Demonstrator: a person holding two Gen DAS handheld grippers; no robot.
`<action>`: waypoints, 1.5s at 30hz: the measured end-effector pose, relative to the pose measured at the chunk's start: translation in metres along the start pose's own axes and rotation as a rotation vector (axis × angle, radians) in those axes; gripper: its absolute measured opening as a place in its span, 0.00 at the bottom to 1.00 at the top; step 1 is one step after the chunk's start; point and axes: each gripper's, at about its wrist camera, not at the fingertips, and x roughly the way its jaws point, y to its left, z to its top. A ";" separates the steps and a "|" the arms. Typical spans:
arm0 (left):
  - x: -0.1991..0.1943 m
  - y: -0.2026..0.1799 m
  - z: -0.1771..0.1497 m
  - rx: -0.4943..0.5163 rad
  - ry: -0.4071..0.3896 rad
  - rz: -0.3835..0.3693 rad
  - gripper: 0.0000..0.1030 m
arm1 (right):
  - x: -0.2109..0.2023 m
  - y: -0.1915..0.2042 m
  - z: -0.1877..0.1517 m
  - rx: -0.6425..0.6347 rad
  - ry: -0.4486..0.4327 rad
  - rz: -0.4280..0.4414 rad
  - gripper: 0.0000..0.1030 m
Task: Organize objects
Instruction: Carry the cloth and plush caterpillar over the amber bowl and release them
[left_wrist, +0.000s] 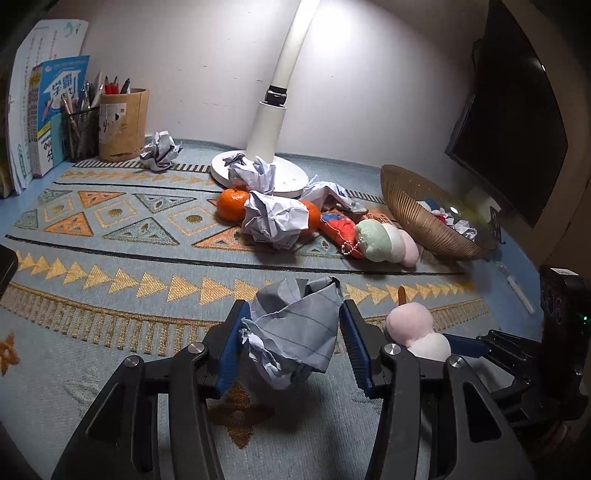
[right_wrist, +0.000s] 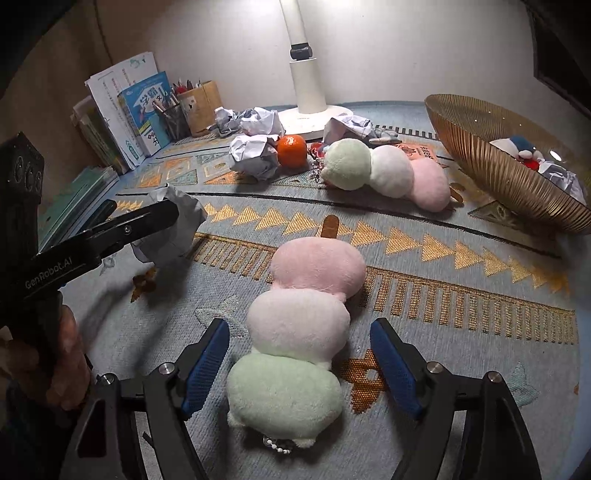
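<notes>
patterned mat (left_wrist: 110, 236) | white wall (left_wrist: 184, 55) | lamp base (left_wrist: 258, 173) lit

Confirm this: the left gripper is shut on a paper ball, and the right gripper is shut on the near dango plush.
Not quite. The left gripper is shut on the paper ball, but the right gripper is open: in the right wrist view its fingers stand on either side of the near dango plush with gaps, not clamped.
</notes>
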 end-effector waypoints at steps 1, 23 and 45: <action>0.000 0.000 0.000 -0.001 -0.001 0.003 0.46 | 0.000 0.001 0.000 -0.005 0.000 -0.002 0.75; 0.052 -0.135 0.111 0.114 -0.063 -0.238 0.46 | -0.146 -0.131 0.081 0.285 -0.399 -0.180 0.48; -0.006 -0.056 0.100 -0.039 -0.143 0.003 0.99 | -0.136 -0.105 0.084 0.283 -0.407 -0.067 0.80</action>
